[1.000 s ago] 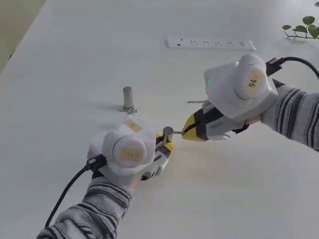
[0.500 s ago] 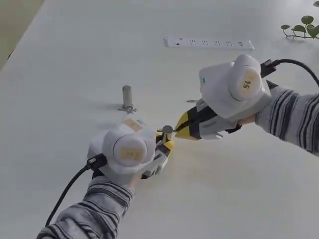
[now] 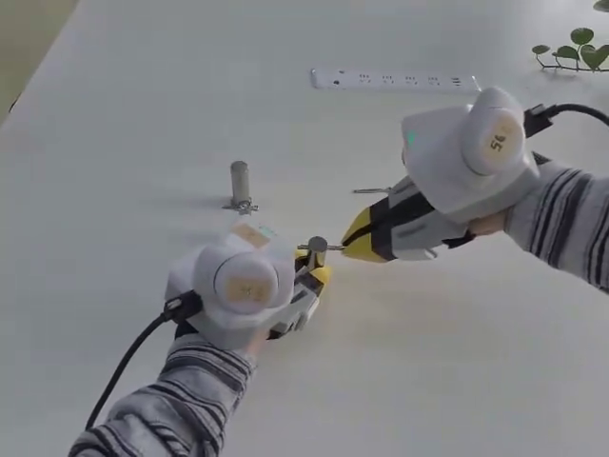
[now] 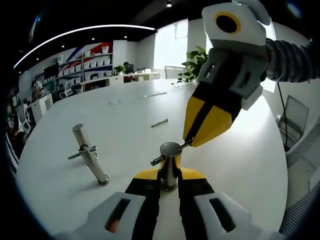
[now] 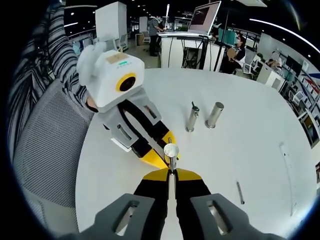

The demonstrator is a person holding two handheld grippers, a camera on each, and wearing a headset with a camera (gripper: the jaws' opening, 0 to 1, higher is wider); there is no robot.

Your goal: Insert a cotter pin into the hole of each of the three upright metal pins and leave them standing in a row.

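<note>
Right hand-held gripper [image 5: 171,174], jaws pinched on cotter pin [image 5: 171,166] at metal pin [image 5: 171,150].

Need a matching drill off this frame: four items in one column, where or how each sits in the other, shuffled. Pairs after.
Items
1. held metal pin
2. free metal pin
3. loose cotter pin
4. power strip

Places/states
A. lies flat on the table beside the right gripper
B. lies far across the table
C. upright between the left gripper's jaws
D. stands alone, with an inserted cotter pin

Pairs: 1-C, 2-D, 3-A, 4-B
</note>
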